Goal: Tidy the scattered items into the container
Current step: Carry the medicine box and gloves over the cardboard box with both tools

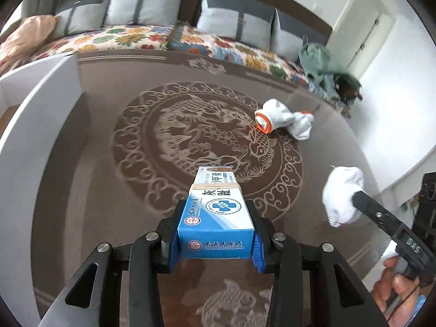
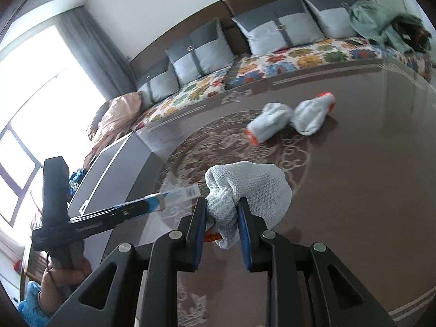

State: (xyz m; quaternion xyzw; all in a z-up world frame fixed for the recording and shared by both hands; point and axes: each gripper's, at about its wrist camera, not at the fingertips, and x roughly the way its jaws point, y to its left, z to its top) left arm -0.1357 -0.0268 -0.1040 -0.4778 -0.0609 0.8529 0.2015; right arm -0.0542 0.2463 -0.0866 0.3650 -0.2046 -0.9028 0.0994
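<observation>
Left wrist view has the left tongs (image 1: 216, 234) clamped on a box (image 1: 215, 215), a stiff printed carton with a band round it, held above the counter (image 1: 109, 190). Right tongs (image 2: 222, 218) are pinched on a glove (image 2: 245, 188), soft knitted white cotton, bunched and drooping. A white bin (image 1: 41, 103) stands at the left, glossy and flat-walled. Two more gloves (image 1: 283, 121) with orange cuffs lie well apart on the counter. Likely risks: the limp glove slipping or snagging on the bin wall, the smooth carton twisting out, the tongs colliding on the way over
</observation>
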